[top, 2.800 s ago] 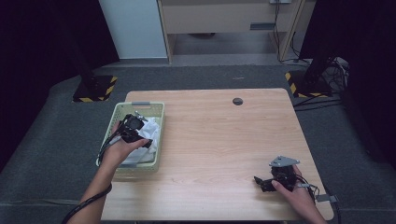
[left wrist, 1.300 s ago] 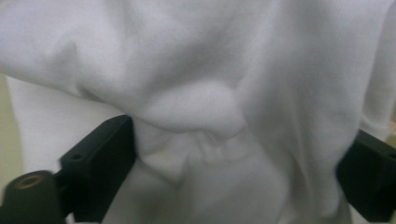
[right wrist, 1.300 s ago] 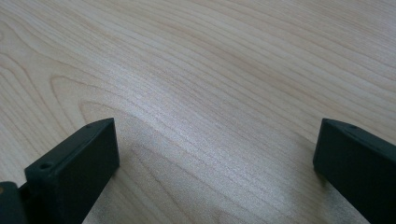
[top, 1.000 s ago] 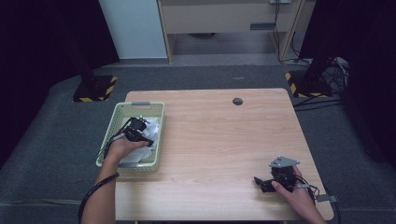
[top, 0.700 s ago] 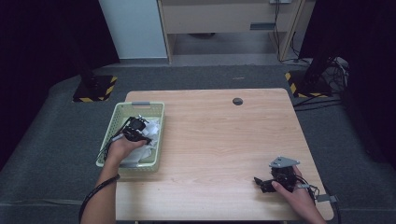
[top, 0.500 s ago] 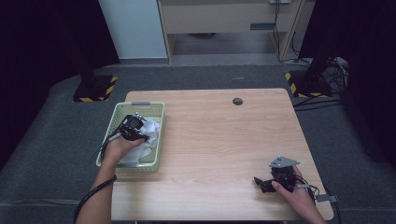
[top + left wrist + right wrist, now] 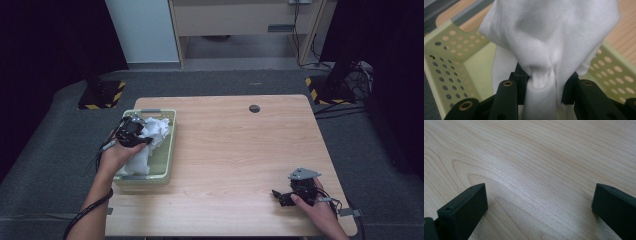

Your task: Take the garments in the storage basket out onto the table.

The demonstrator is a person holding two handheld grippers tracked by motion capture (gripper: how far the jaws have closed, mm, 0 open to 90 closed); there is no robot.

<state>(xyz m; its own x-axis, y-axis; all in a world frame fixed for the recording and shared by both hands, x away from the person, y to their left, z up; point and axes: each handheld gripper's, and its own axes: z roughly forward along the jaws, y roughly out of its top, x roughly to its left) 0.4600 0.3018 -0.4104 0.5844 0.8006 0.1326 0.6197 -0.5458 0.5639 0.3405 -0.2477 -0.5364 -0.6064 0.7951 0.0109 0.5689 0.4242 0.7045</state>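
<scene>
A white cloth (image 7: 156, 131) lies bunched in a pale green perforated basket (image 7: 169, 152) at the table's left side. My left gripper (image 7: 131, 133) is over the basket, shut on a fold of the cloth. Its jaws have just been closing with the cloth between them. In the left gripper view the white cloth (image 7: 549, 32) is pinched into a gathered bundle at the left gripper (image 7: 546, 77), lifted above the basket (image 7: 449, 57). My right gripper (image 7: 278, 196) rests low at the table's front right, open. In the right gripper view the right gripper (image 7: 539, 195) has bare wood between its jaws.
The wooden table (image 7: 240, 145) has a dark round hole (image 7: 254, 108) near its far edge. On the floor beyond stand yellow-and-black striped bases, one at the left (image 7: 100, 97) and one at the right (image 7: 325, 92). A tangle of cables (image 7: 362, 75) lies at the far right.
My left gripper has closed on the white cloth and risen, pulling the cloth up out of the basket. The right gripper has stayed where it was.
</scene>
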